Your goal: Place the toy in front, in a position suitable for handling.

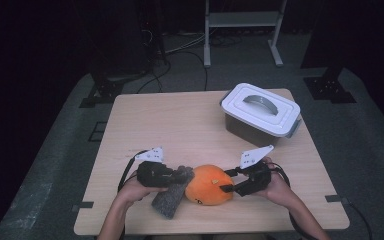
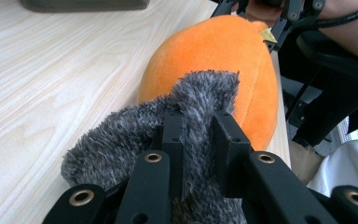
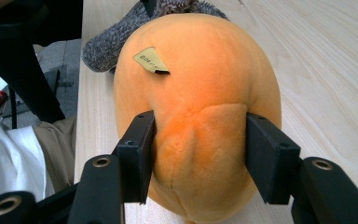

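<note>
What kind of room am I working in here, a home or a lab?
Most likely a lab or recording studio: a bare wooden table stands alone on grey carpet with dark surroundings, loose cables trail across the floor, and a metal equipment frame stands behind.

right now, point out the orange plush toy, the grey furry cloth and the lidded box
orange plush toy (image 1: 207, 184), high view, top of its rounded body
grey furry cloth (image 2: 200, 91), left gripper view, the tuft sticking out past the jaws
lidded box (image 1: 260, 106), high view, middle of its white lid

An orange plush toy (image 1: 208, 185), a speckled grey furry cloth (image 1: 169, 200), a white-lidded grey box (image 1: 260, 112), pale wood-grain table (image 1: 180, 125).
</note>
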Tool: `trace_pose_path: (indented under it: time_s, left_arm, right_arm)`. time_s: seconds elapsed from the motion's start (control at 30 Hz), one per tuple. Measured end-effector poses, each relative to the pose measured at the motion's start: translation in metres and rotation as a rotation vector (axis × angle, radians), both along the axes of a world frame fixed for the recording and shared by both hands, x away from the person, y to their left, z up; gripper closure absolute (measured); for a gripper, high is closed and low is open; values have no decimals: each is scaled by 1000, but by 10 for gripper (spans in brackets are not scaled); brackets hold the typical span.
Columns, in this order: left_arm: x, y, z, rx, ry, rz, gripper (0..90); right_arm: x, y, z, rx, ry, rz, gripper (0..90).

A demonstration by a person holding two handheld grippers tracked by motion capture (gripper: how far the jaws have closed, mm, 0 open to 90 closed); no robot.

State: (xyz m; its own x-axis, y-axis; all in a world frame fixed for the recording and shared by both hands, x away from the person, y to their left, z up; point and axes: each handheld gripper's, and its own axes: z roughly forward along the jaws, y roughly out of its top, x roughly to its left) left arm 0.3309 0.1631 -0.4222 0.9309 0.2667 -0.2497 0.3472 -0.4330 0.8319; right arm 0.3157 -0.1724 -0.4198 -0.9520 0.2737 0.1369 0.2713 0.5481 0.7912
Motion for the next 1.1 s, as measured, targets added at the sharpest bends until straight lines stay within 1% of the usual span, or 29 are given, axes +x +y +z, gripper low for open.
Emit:
trace_pose_path:
  time_s: [0.07, 0.13, 0.17, 0.27, 0.33, 0.37, 0.4, 0.43, 0.5, 0.53, 0.57, 0.63, 0.7, 0.73, 0.8, 0.83, 0.87, 0.93, 1.0, 1.03, 1.07, 1.1]
  left_arm:
    - [-1, -1, 2, -11, 2, -7, 766]
    - [-3, -3, 5, -26, -8, -14, 766]
    - [-4, -6, 9, -48, -15, -26, 766]
    - [-9, -15, 19, -90, -40, -63, 767]
    - [-14, -24, 26, -85, -67, -91, 766]
    - [-16, -27, 26, -69, -76, -97, 766]
    - [-16, -29, 26, -55, -78, -100, 765]
    - [-16, -29, 24, -54, -70, -99, 765]
    - [-14, -27, 20, -37, -59, -93, 766]
    - [-13, -26, 18, -36, -53, -88, 767]
    - [-12, -24, 17, -36, -45, -84, 767]
    - [-11, -21, 16, -39, -25, -86, 766]
    - [-10, -20, 14, -48, -11, -94, 766]
    - [-10, -21, 13, -46, -6, -106, 766]
    - [-11, -23, 13, -37, -9, -119, 766]
    - [-12, -24, 13, -35, -11, -116, 766]
    - [-12, -24, 14, -32, -14, -115, 766]
    - [-13, -25, 16, -31, -23, -107, 766]
    - [-14, -26, 21, -24, -42, -100, 767]
    - [-15, -28, 25, -18, -55, -98, 767]
    - [-17, -29, 30, -13, -66, -99, 768]
    - [-18, -31, 34, -16, -80, -105, 768]
  right_arm:
    - [-2, 1, 1, -5, -3, -5, 456]
    - [-4, 3, 2, -12, -15, 0, 449]
    - [-5, 4, 2, -12, -17, 1, 441]
    - [-11, 12, 4, -12, -36, 35, 420]
    - [-14, 18, 5, -8, -44, 53, 407]
    - [-16, 22, 6, -14, -58, 67, 396]
    - [-18, 24, 6, -19, -65, 69, 381]
    - [-18, 25, 7, -24, -65, 67, 369]
    - [-16, 22, 7, -9, -49, 55, 338]
    - [-14, 20, 8, 2, -35, 49, 327]
    - [-12, 17, 9, 9, -23, 39, 318]
    - [-8, 12, 10, 5, -15, 20, 292]
    - [-5, 9, 9, 11, 8, 15, 279]
    - [-4, 9, 8, 10, 33, 19, 259]
    - [-2, 14, 1, -27, 71, 32, 220]
    - [-2, 16, -2, -33, 79, 33, 220]
    - [-2, 17, -3, -32, 86, 30, 239]
    - [-2, 17, -3, -32, 96, 29, 331]
    - [-6, 18, 0, -36, 37, 23, 422]
    - [-9, 19, 2, -44, -3, 16, 461]
    - [-12, 20, 5, -46, -30, 10, 476]
    - [-14, 22, 7, -47, -46, 8, 484]
